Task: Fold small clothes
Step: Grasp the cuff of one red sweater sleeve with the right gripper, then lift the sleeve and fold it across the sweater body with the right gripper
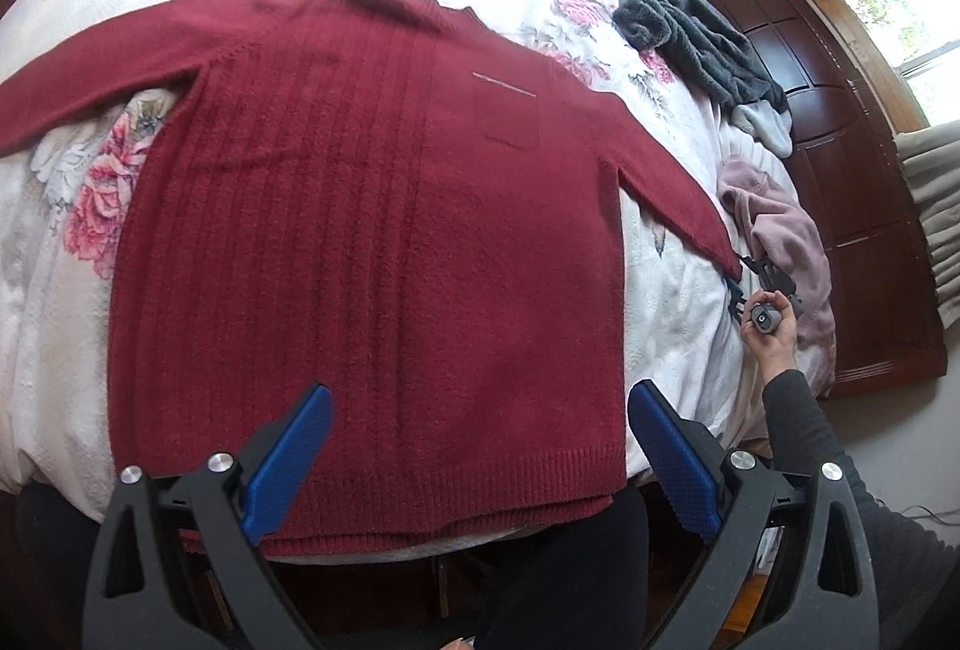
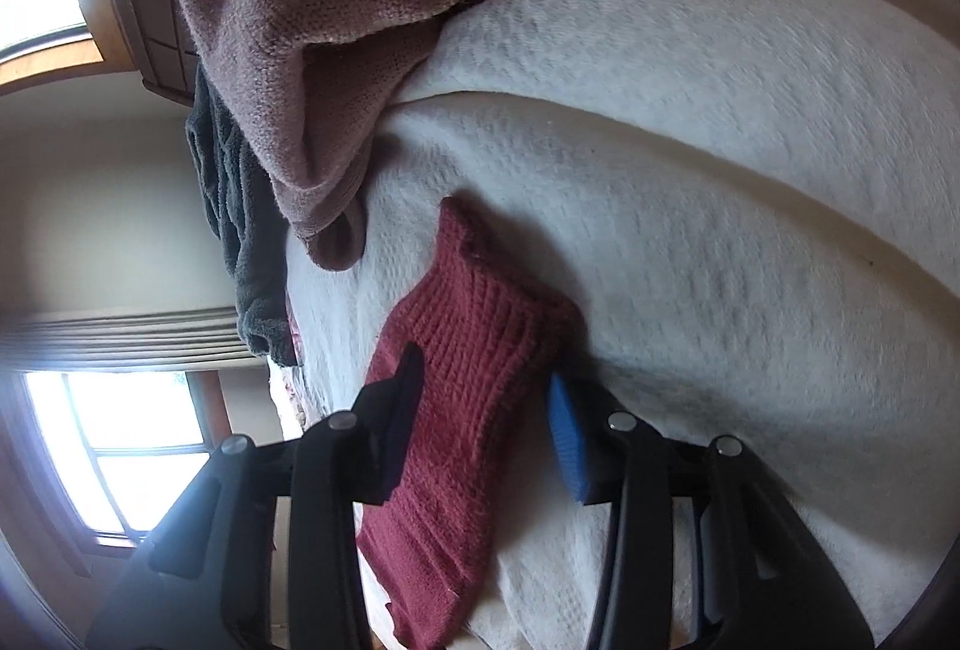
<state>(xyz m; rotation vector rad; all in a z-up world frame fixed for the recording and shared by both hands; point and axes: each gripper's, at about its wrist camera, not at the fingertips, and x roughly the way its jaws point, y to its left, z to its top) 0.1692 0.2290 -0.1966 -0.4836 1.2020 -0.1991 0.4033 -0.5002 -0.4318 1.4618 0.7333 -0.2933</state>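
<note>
Two grippers: left gripper spread above red sweater, right gripper seemingly straddling its cuff.

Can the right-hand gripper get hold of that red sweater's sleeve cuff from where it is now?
Probably yes. The right gripper is open with its fingers on either side of the red sweater's cuff, which lies on the white bedspread. Nothing blocks it.

Both grippers are black plastic frames with cut-out triangular arms, each studded with round silver screw heads. The left gripper and right gripper carry blue textured pads on their fingers. The person's right hand emerges from a dark ribbed sleeve.
</note>
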